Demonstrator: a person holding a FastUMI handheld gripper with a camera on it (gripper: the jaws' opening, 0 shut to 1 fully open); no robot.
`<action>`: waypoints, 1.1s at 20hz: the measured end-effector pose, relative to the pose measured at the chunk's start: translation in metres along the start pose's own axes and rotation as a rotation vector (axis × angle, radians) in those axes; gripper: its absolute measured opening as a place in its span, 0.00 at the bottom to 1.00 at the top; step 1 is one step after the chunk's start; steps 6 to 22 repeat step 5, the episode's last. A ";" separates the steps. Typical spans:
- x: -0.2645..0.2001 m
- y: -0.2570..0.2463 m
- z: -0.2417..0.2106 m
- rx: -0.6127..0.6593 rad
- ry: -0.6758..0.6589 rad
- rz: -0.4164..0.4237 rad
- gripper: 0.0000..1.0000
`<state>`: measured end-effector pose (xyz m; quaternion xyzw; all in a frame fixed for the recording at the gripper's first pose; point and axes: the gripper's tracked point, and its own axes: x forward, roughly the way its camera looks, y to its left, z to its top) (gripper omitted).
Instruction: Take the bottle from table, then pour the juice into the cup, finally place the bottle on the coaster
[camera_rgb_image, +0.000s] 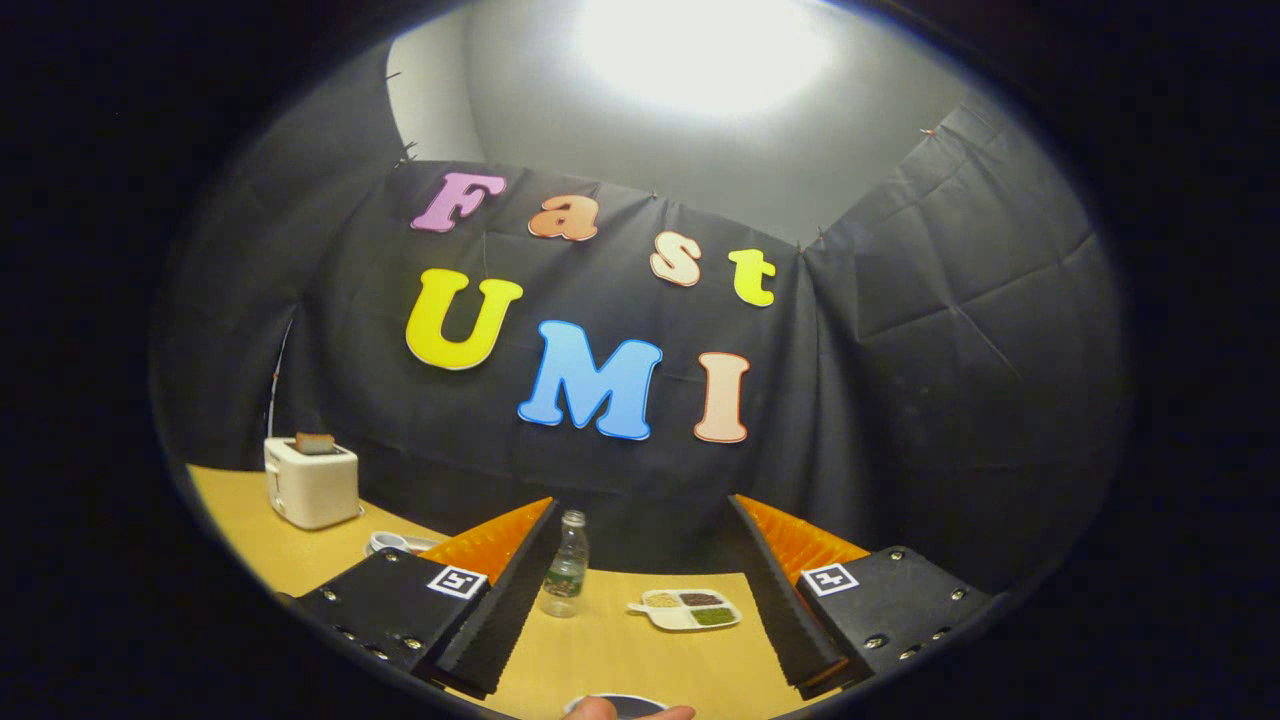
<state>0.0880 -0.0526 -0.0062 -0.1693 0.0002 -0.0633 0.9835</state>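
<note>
Looking along my hand-held gripper, its fingers stand wide apart with nothing between them, and the small clear plastic bottle with a little pale liquid stands upright on the light wooden table, beyond the fingertips and close to my left finger. Its long axis is vertical, so a grasp means going forward and slightly left. A dark round thing at a fingertip lies nearest me; I cannot tell if it is cup or coaster.

Black cloth wall; pale ceiling, bright light; tan table.
</note>
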 end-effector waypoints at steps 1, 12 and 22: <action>-0.003 -0.012 -0.013 -0.028 -0.003 0.004 0.96; -0.012 -0.044 -0.082 0.000 0.027 0.054 0.96; -0.012 -0.044 -0.082 0.000 0.027 0.054 0.96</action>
